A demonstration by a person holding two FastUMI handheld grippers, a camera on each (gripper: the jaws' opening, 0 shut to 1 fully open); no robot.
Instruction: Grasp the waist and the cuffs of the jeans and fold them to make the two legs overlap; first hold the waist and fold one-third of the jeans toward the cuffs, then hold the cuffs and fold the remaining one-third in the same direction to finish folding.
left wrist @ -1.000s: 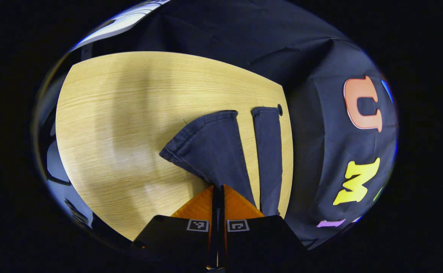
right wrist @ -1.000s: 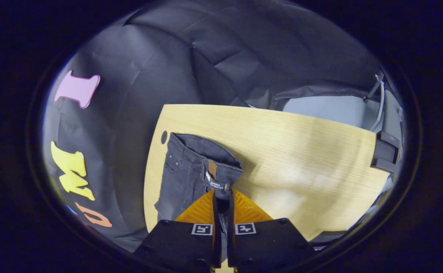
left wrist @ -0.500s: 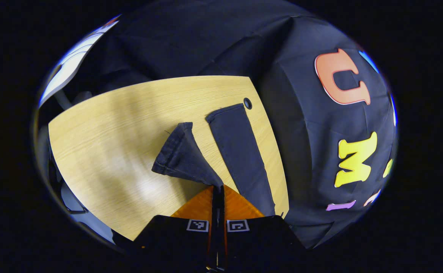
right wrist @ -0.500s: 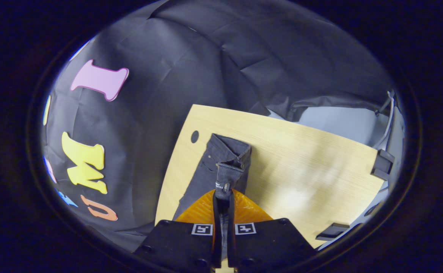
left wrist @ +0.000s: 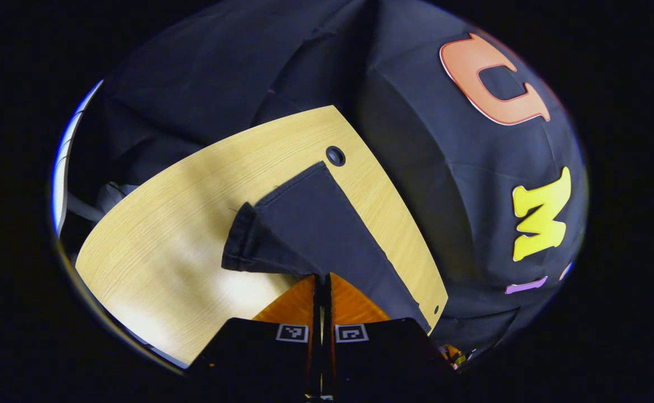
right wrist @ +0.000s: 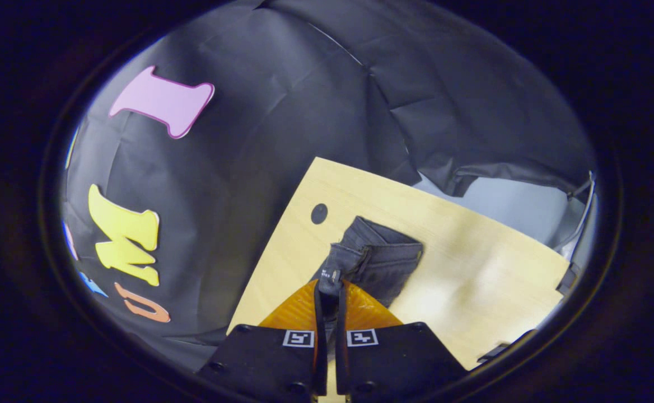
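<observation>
Wooden table (left wrist: 153, 263) held the jeans (left wrist: 316, 224); left gripper (left wrist: 320, 285) pinched a cuff, right gripper (right wrist: 327, 294) pinched the waist (right wrist: 360, 257). Uneven pulling could've skewed the leg overlap

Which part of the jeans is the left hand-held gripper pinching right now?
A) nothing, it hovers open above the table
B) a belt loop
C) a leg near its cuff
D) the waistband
C: in the left gripper view the left hand-held gripper is shut on a lifted leg of the jeans, its hemmed cuff hanging just beyond the fingertips above the wooden table.
</observation>
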